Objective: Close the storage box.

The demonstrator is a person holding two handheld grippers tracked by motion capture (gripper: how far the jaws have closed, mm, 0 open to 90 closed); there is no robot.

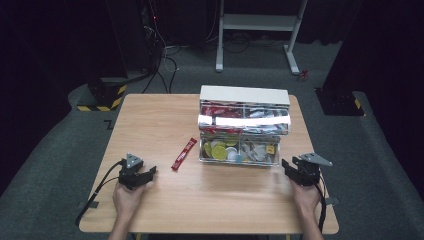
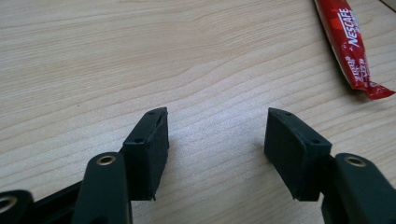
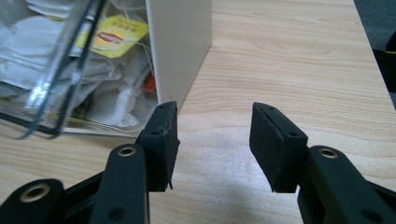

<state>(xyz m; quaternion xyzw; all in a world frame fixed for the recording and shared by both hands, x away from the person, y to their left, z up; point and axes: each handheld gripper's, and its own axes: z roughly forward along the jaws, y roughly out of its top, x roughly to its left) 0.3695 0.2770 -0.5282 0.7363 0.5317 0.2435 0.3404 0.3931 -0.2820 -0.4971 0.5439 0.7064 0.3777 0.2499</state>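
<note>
I find both jaw pairs spread and empty: left gripper (image 1: 143, 175), right gripper (image 1: 294, 170). The red Nescafé stick (image 1: 184, 154) lies flat on the table (image 1: 150, 115), just left of the clear organiser box (image 1: 244, 125). I judge a low, crosswise pinch by the left gripper best.

On the surface (image 1: 150, 120), a sachet (image 1: 183, 154) lies just left of the organiser box (image 1: 244, 95); each hand-held gripper, left (image 1: 140, 176) and right (image 1: 296, 170), sits near a front corner.

Black two-jaw left tool (image 1: 150, 171), right tool (image 1: 286, 164), brass rivets, cables
</note>
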